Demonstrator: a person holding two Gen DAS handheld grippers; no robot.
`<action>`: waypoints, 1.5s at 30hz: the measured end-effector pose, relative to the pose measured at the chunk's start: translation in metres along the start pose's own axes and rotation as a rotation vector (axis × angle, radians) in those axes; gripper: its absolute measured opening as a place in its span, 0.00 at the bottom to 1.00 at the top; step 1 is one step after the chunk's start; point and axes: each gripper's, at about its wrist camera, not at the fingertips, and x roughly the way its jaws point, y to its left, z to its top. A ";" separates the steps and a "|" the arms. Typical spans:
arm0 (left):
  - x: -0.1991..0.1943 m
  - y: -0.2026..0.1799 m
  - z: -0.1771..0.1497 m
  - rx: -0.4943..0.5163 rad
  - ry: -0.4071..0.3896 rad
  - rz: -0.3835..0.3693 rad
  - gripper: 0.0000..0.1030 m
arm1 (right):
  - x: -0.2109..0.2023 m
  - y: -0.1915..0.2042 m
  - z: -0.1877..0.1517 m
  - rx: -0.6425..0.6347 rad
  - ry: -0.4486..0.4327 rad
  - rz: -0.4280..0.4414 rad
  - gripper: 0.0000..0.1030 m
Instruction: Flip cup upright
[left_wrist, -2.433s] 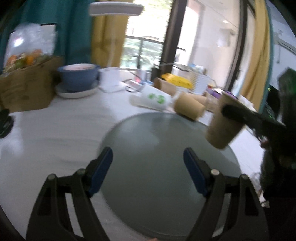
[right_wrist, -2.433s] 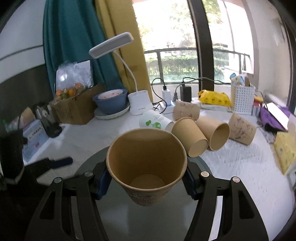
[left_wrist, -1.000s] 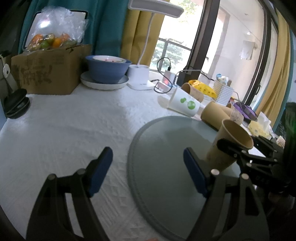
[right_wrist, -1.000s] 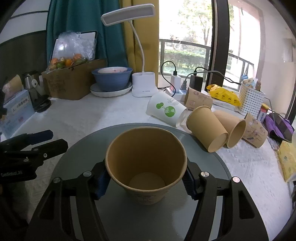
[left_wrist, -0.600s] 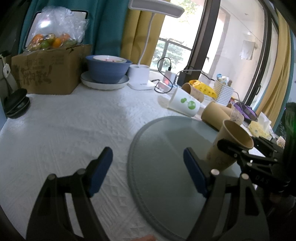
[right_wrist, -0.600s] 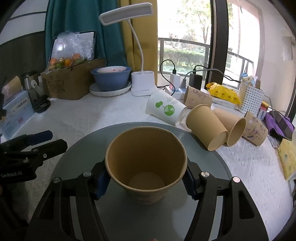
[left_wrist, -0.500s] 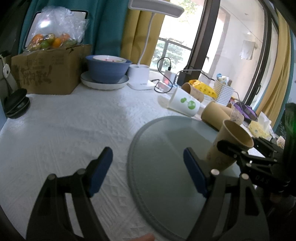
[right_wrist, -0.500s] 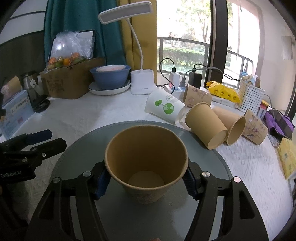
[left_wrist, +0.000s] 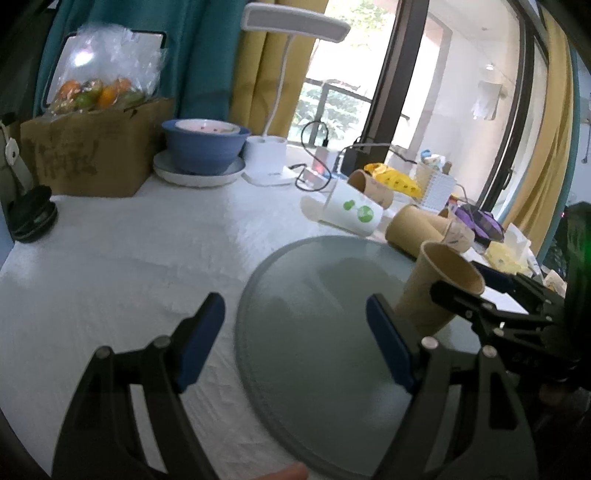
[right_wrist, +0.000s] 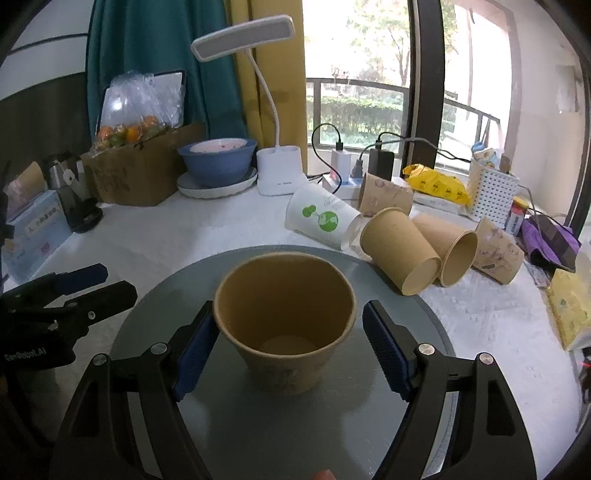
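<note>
A brown paper cup (right_wrist: 284, 325) stands upright, mouth up, on the grey round mat (right_wrist: 258, 424). My right gripper (right_wrist: 286, 343) has its blue pads on both sides of the cup with small gaps at the rim, so it is open around it. The cup also shows in the left wrist view (left_wrist: 439, 291), with the right gripper's black fingers (left_wrist: 480, 299) at its rim. My left gripper (left_wrist: 295, 339) is open and empty over the mat's left edge.
Several paper cups lie on their sides beyond the mat: a white one with green print (right_wrist: 321, 219) and brown ones (right_wrist: 402, 251). A blue bowl (right_wrist: 218, 158), desk lamp (right_wrist: 277, 173), cardboard box (right_wrist: 144, 173) and white basket (right_wrist: 491, 192) stand at the back.
The right gripper's pads have come slightly off the cup, which now rests on the mat. The left gripper has moved a little; its view has shifted.
</note>
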 end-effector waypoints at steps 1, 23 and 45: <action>-0.003 -0.001 0.001 0.003 -0.006 -0.002 0.78 | -0.004 0.000 0.001 0.003 -0.006 0.000 0.79; -0.087 -0.057 0.033 0.111 -0.258 -0.009 0.85 | -0.106 -0.012 0.025 0.049 -0.194 -0.045 0.79; -0.117 -0.080 0.037 0.164 -0.388 0.038 0.85 | -0.146 -0.030 0.027 0.071 -0.267 -0.118 0.79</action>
